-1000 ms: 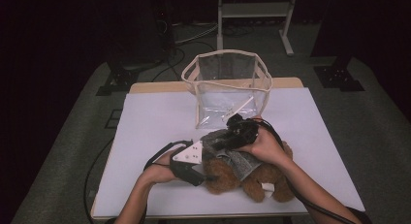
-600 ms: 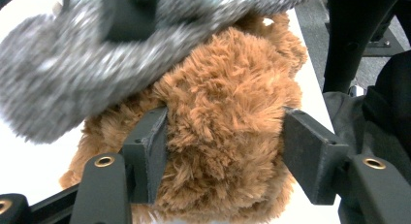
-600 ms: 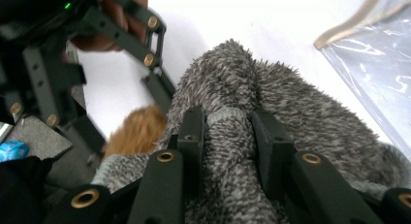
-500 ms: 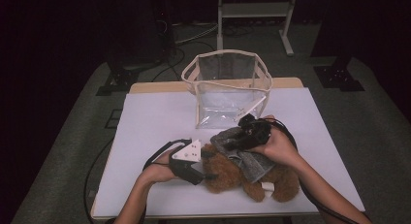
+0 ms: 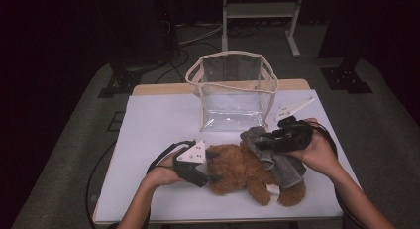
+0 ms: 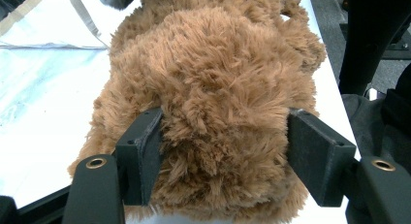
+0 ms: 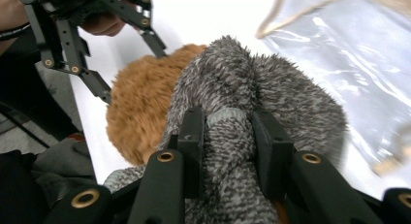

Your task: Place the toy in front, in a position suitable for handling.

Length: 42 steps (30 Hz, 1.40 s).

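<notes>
In the high view, a clear plastic bag (image 5: 233, 92) with a cream rim is seen standing upright and open at the far middle of the white counter (image 5: 153, 120); nothing can be made out inside it. Just in front of it a brown teddy bear (image 5: 242, 172) lies on the counter, with a grey knitted garment (image 5: 277, 162) draped over its right part. The left hand-held gripper (image 5: 214, 165) is held level at the bear's left end by the left hand (image 5: 161, 173), the forearm coming in from the bottom edge. The right hand-held gripper (image 5: 257, 143) is held over the bear by the right hand (image 5: 317, 152), pointing left.

In the left gripper view, the bear's furry head (image 6: 218, 112) is seen between the two jaws; these have just been opening, and the fur bulges against both pads, though a firm press cannot be told.

In the right gripper view, the jaws are clamped on a bunched fold of the grey garment (image 7: 232, 136), with the bear (image 7: 140, 112) behind it and the bag (image 7: 349, 54) at the right.
</notes>
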### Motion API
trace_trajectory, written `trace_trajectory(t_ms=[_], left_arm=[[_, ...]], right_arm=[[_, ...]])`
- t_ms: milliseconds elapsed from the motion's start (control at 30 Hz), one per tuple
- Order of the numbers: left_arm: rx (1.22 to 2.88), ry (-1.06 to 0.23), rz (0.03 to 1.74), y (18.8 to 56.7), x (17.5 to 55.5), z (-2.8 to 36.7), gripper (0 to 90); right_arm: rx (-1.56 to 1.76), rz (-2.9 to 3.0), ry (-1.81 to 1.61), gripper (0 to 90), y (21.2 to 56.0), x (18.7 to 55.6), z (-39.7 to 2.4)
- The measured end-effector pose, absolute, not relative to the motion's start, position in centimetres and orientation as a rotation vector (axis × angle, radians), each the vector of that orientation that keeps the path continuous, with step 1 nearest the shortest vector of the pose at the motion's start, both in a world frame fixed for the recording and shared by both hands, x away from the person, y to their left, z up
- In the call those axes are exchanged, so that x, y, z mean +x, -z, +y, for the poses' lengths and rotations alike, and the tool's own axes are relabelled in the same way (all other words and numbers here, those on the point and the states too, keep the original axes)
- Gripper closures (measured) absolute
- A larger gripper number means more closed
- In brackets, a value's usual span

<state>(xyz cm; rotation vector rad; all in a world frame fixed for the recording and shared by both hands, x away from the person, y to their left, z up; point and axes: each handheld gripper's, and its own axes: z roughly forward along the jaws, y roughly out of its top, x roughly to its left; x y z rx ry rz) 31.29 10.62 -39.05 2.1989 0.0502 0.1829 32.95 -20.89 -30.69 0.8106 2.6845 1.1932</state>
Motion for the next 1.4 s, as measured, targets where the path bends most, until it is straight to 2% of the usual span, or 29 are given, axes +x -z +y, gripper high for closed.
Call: trace_trajectory(t_ms=[233, 500, 700, 1000, 1400], left_arm=[[2.204, -0.190, 0.053, 38.8, 31.5, 10.6, 33.1], [2.160, -0.220, 0.086, 38.2, 31.6, 10.0, 29.7], [2.178, -0.192, 0.060, 38.5, 31.3, 9.5, 33.9], [2.204, -0.191, 0.041, 38.6, 31.0, 9.6, 34.1], [2.206, -0.189, 0.033, 38.6, 31.1, 9.7, 33.8]], right_arm=[[0.875, 2.645, -1.236, 67.8, 30.8, 32.7, -23.5], [0.812, 2.706, -1.255, 67.9, 32.2, 32.6, -21.2], [0.755, 2.755, -1.243, 68.0, 32.5, 33.2, -18.5], [0.680, 2.785, -1.241, 68.0, 32.9, 33.8, -15.6], [0.801, 2.575, -1.341, 68.1, 28.2, 31.7, -24.1]])
